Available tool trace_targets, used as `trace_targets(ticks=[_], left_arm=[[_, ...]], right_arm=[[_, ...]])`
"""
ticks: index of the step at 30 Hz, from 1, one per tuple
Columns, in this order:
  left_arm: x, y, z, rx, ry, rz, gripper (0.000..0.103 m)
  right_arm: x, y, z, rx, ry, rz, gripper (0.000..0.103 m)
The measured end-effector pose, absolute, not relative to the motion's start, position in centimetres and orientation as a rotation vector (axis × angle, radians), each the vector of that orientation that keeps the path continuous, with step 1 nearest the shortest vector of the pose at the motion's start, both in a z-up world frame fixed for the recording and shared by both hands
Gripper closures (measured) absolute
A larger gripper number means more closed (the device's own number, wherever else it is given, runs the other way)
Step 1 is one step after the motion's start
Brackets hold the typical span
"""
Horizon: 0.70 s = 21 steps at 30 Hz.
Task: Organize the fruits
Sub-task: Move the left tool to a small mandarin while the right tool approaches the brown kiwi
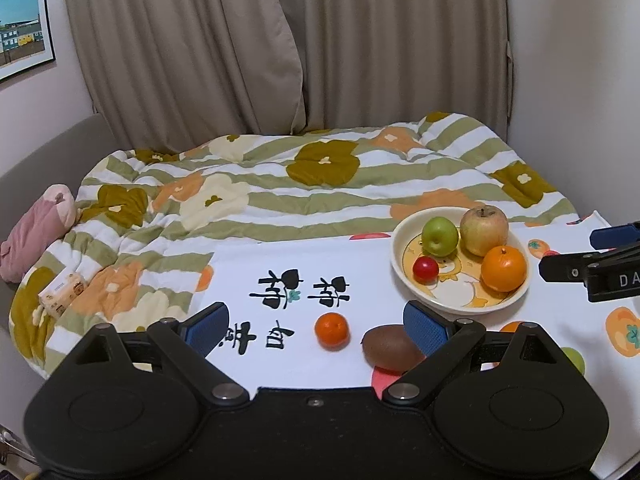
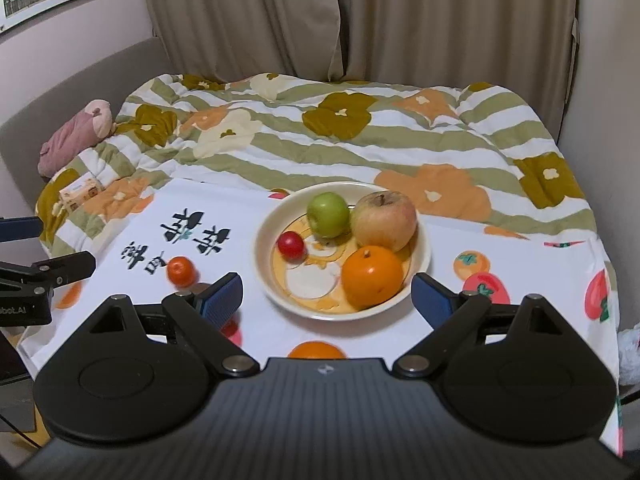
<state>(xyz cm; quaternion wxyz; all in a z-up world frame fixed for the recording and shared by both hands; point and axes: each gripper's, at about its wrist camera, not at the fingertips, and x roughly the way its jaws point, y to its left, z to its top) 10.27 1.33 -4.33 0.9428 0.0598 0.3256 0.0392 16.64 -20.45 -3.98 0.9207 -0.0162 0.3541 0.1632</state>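
A cream plate (image 1: 404,276) (image 2: 268,284) on the white printed cloth holds a green apple (image 1: 439,236) (image 2: 328,214), a large yellowish apple (image 1: 484,230) (image 2: 383,220), an orange (image 1: 503,268) (image 2: 372,277) and a small red fruit (image 1: 425,269) (image 2: 291,245). Loose on the cloth lie a small mandarin (image 1: 331,331) (image 2: 182,271) and a brown kiwi (image 1: 390,347). My left gripper (image 1: 320,328) stands open, the mandarin between its fingers and the kiwi against its right pad (image 1: 424,330). Hovering open before the plate is my right gripper (image 2: 326,300), holding nothing.
A striped flower quilt (image 1: 280,184) covers the bed behind the cloth. A pink plush toy (image 1: 36,232) and a tissue pack (image 1: 64,294) lie at the left. Curtains (image 1: 280,40) hang behind. The cloth's right edge (image 2: 608,280) drops off.
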Motion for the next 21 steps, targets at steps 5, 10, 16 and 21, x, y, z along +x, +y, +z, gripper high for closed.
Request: trace_targets(ticks=[5,10,16,21], left_arm=[[9.5,3.0,-4.1,0.118,0.655,0.044,0.006],[9.6,5.3,-3.9,0.126,0.648,-0.006,0.006],[10.4,8.0,-4.0,0.175,0.635,-0.066,0.006],[11.8,9.8,-5.0,0.218,0.634,-0.134,0.006]], right_arm=[[14.3,-19.0,-2.9,-0.012,0.716,0.288,0.000],[12.9,-17.2,-2.3,0.036,0.716,0.235,0.000],[12.5,-14.3,-3.1,0.078,0.731,0.170,0.000],[12.8,-12.2,-4.3,0.110,0.738,0.130,0.000]])
